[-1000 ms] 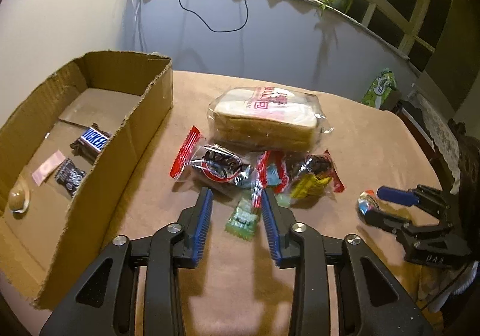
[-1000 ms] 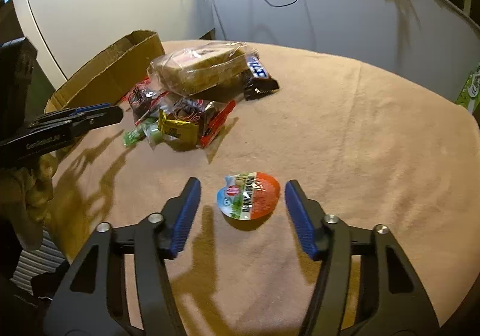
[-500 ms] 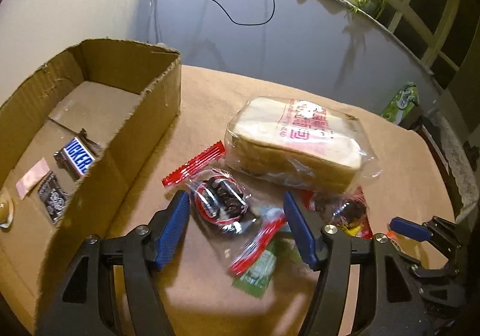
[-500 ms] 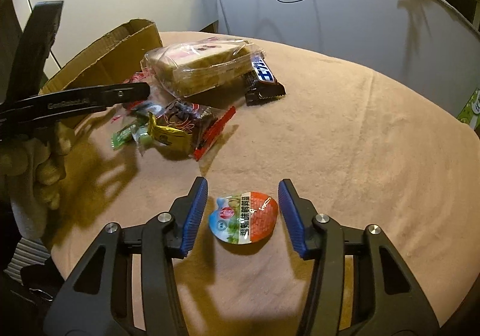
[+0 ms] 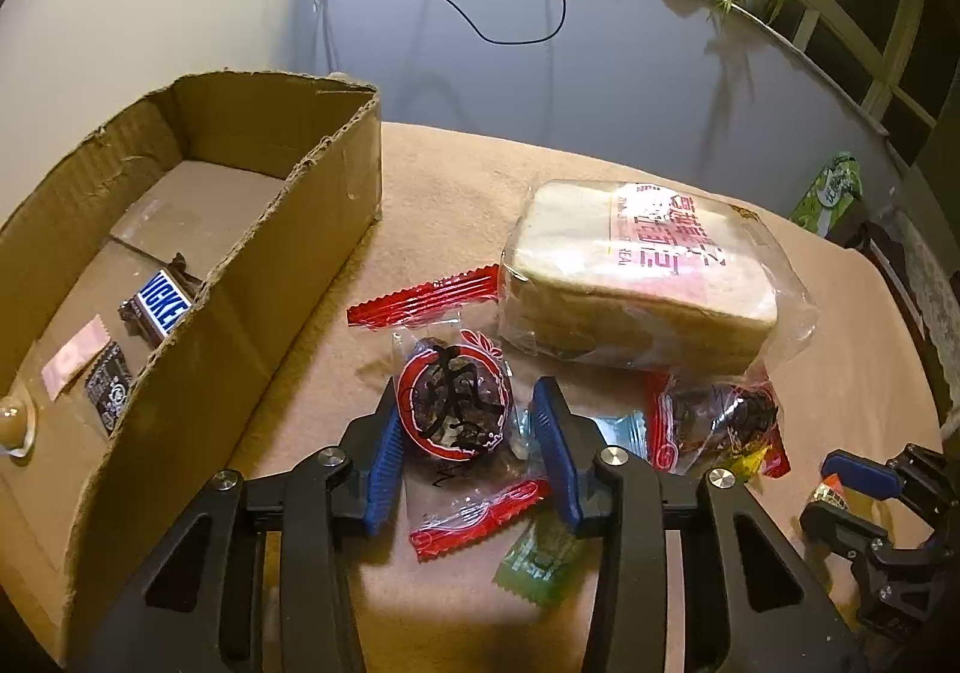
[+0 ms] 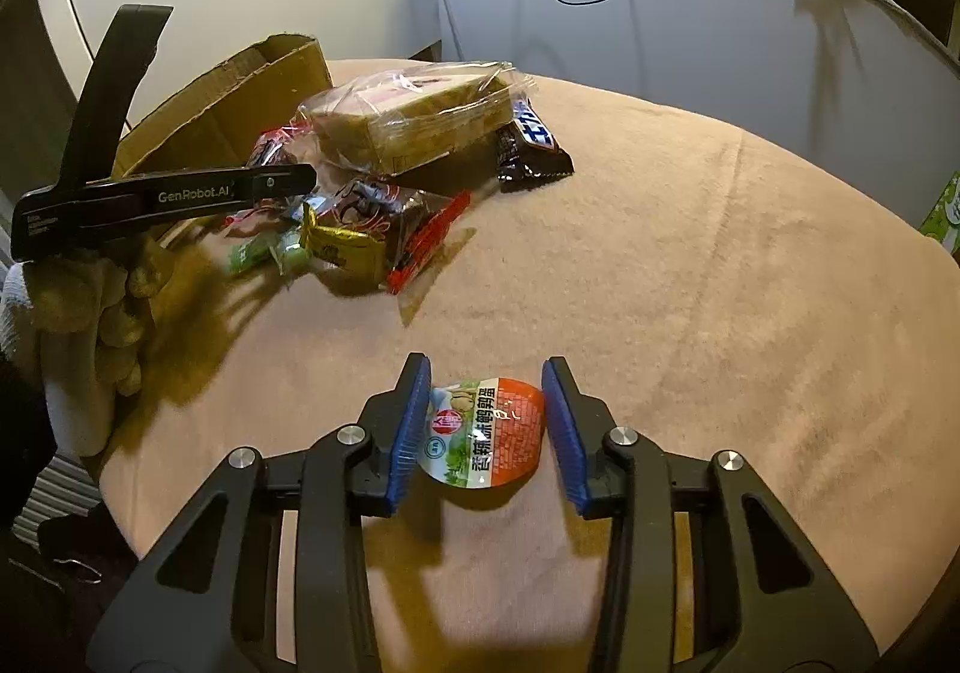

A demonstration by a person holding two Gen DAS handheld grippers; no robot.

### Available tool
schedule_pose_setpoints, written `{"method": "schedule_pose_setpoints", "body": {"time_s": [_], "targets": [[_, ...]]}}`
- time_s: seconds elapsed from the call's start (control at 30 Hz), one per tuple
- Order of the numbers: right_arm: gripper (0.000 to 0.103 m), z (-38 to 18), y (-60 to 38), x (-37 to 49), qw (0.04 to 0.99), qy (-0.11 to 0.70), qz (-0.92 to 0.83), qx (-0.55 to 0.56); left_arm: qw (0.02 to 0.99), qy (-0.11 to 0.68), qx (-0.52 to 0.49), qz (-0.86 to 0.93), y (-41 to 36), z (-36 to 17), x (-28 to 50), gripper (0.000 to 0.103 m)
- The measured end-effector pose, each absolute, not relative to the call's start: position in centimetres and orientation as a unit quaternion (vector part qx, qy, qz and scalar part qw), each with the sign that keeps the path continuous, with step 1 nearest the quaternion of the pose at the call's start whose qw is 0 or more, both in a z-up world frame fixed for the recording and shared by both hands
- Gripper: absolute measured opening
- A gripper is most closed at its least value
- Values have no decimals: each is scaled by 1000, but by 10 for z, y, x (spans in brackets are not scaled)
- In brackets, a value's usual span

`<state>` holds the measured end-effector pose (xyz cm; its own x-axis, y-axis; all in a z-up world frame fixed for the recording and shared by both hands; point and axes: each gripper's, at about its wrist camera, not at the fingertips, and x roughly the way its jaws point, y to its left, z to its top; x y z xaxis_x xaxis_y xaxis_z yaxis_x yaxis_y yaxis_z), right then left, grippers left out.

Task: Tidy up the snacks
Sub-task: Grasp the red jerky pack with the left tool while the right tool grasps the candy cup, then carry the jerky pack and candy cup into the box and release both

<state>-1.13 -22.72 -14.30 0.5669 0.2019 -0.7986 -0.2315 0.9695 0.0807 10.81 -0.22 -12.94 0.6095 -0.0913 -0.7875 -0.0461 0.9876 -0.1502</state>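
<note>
Straddling the red date packet [image 5: 456, 421] on the bench [image 6: 690, 253], the spread left claw [image 5: 471, 457] risks snagging overlapping wrappers, while the spread right claw [image 6: 486, 427] may squirt the egg pouch [image 6: 487, 430] free.

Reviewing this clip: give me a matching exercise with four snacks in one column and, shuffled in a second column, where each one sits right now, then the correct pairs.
Things:
1. Snickers bar
2. bread loaf bag
3. round red-label snack pack
4. orange-lidded cup

Places:
A. between the right gripper's open fingers, on the tan cloth
B. inside the cardboard box
C. between the left gripper's fingers
D. on the cloth, beyond the pile of small packets

Pairs: 1-B, 2-D, 3-C, 4-A
</note>
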Motion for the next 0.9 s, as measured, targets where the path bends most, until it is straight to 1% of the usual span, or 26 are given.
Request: {"method": "schedule_pose_setpoints", "body": {"time_s": [0.07,0.1,0.27,0.33,0.37,0.47,0.53,0.73,0.9], "targets": [[41,-142,-227,-15,887,446,119,-22,894,441,-74,-14,-1,-129,104,37],[43,-142,-229,-17,887,446,115,-21,895,441,-73,-15,-1,-128,103,37],[43,-141,-229,-23,886,451,107,-31,896,438,-70,-23,2,-126,87,37],[50,-141,-228,-26,887,450,95,-40,897,436,-66,-26,2,-125,82,36],[50,-142,-229,-28,887,452,90,-39,898,435,-64,-28,2,-124,80,31],[50,-144,-226,-31,886,454,83,-40,898,434,-62,-40,1,-123,71,31],[40,-144,-224,-36,888,451,77,-48,900,430,-59,-45,0,-122,67,31],[32,-141,-224,-35,891,446,68,-46,901,427,-59,-56,-4,-122,58,31],[30,-138,-226,-37,895,440,65,-30,903,420,-66,-55,3,-116,51,31]]}}
